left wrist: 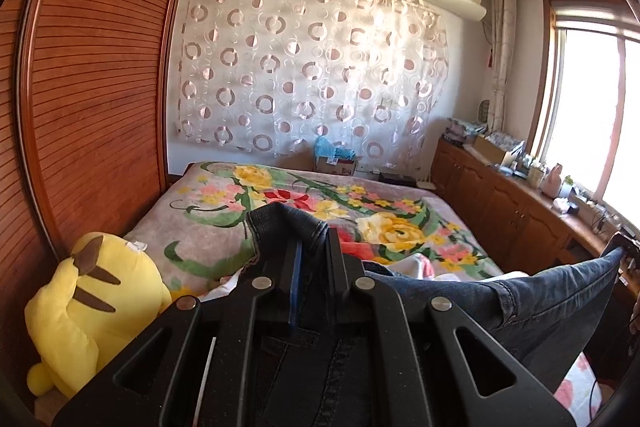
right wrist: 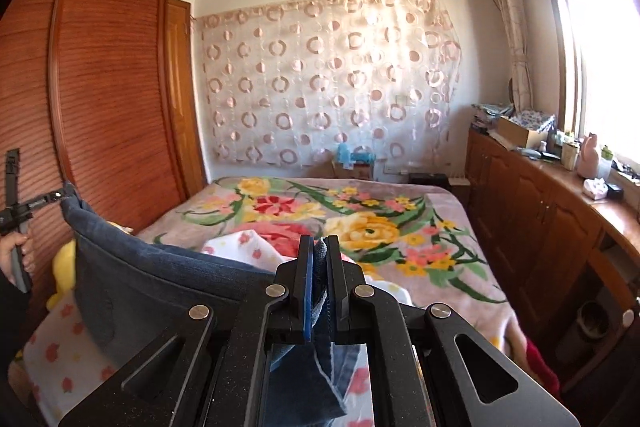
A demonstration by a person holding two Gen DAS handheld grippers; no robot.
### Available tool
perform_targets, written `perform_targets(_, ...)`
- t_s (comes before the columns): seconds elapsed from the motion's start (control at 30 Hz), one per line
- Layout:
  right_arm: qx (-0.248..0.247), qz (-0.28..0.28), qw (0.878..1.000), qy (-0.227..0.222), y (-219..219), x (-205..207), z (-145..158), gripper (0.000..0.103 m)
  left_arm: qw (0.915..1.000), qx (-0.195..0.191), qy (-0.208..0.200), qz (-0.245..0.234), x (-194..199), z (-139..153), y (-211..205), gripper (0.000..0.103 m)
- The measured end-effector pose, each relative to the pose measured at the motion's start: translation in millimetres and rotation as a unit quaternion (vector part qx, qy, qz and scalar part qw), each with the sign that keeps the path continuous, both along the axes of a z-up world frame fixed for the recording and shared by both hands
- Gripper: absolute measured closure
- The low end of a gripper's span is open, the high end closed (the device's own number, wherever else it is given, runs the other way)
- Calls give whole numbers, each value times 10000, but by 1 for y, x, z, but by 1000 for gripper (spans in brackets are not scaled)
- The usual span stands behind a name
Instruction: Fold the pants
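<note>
Early stage, no fold visible yet: left claw (left wrist: 314,247) and right claw (right wrist: 319,251) each clamped on an edge of the pants (left wrist: 540,303), stretched between them above the bed (left wrist: 224,227), still to be laid flat and folded.

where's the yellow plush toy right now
In the left wrist view the yellow plush toy sits at the lower left, on the near corner of the bed against the wooden wardrobe, left of the held jeans.
</note>
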State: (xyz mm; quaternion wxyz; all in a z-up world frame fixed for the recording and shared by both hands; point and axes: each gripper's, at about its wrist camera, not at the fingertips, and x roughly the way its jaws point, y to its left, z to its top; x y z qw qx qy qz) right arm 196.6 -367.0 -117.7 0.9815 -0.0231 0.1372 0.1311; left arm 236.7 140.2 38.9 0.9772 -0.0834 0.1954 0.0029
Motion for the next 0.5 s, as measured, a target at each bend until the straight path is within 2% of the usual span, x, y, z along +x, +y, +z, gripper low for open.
perform_targets(0.37,-333,-352,9969,628,28,76,-32,98,9988,246,424,-24,51,-26,-1,92)
perform_targets(0.5,-340,-490,9946,852,38,98,-28,98,9974,407,602,-24,67,-34,-7,92)
